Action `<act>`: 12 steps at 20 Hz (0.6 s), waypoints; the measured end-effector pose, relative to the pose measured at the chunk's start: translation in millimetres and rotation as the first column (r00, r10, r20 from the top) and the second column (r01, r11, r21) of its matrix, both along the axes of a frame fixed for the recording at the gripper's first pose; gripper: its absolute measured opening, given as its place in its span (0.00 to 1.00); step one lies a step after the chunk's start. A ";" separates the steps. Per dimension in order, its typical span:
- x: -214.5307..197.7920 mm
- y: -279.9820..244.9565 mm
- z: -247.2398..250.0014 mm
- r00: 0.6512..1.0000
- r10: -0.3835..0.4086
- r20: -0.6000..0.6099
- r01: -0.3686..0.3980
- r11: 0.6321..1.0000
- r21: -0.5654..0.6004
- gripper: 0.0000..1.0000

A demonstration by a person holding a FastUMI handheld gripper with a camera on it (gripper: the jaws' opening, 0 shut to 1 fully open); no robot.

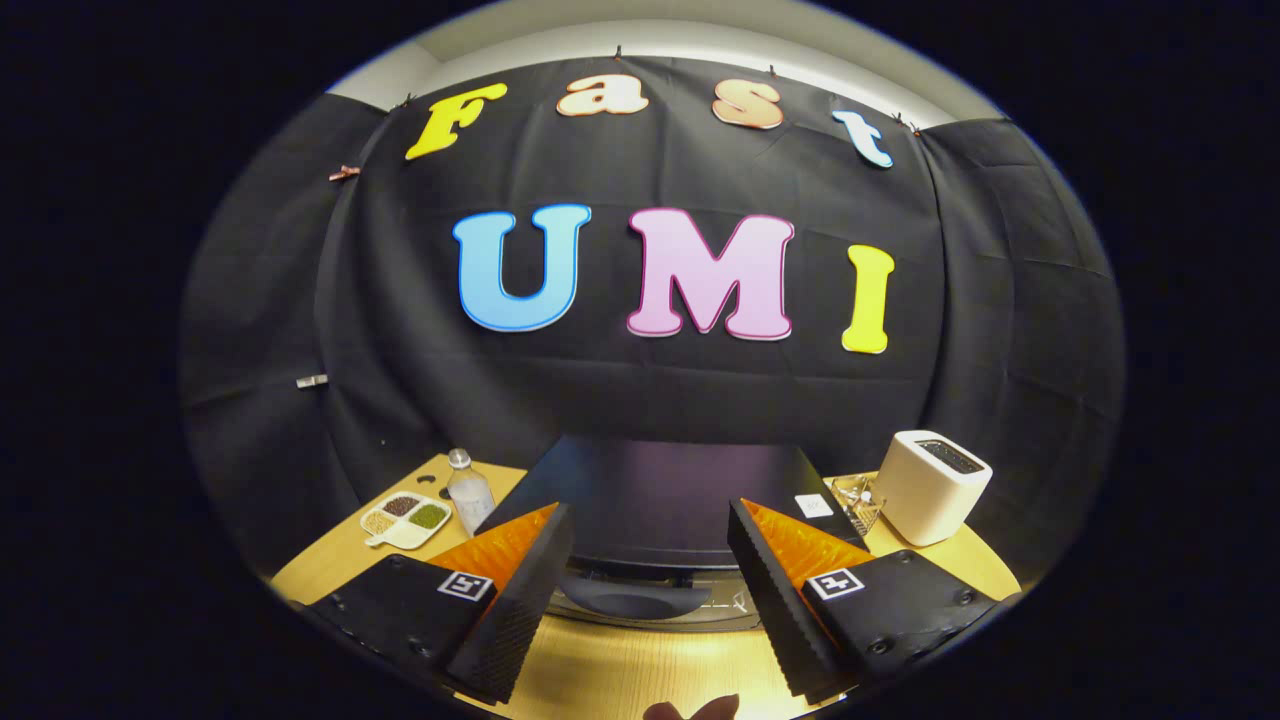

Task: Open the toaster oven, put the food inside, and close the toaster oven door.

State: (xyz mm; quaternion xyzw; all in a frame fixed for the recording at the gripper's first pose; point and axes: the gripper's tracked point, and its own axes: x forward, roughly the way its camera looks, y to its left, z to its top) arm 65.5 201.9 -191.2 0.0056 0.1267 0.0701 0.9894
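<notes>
The black toaster oven [660,490] stands on the wooden table [620,670] just ahead of me, seen from above so its flat top shows. Its dark curved door handle [635,598] lies below the top's front edge, in the gap between my fingers. My gripper [650,512] is open, its fingers spread wide to either side of the oven's front and touching nothing. A small brownish thing [690,710] peeks up at the near edge of the table below the fingers; what it is cannot be told.
Left of the oven are a clear bottle [469,490] and a white divided dish of beans [405,520]. To the right stand a white slot toaster [930,485] and a small clear container [856,500]. Black cloth walls the back.
</notes>
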 end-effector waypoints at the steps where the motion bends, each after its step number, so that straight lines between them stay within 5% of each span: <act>1: 1.0 2.5 -12.9 1.000 -0.005 -0.024 0.005 1.000 -0.002 0.98; 12: 20.0 15.6 -72.0 0.980 -0.080 -0.181 0.086 0.996 0.027 0.98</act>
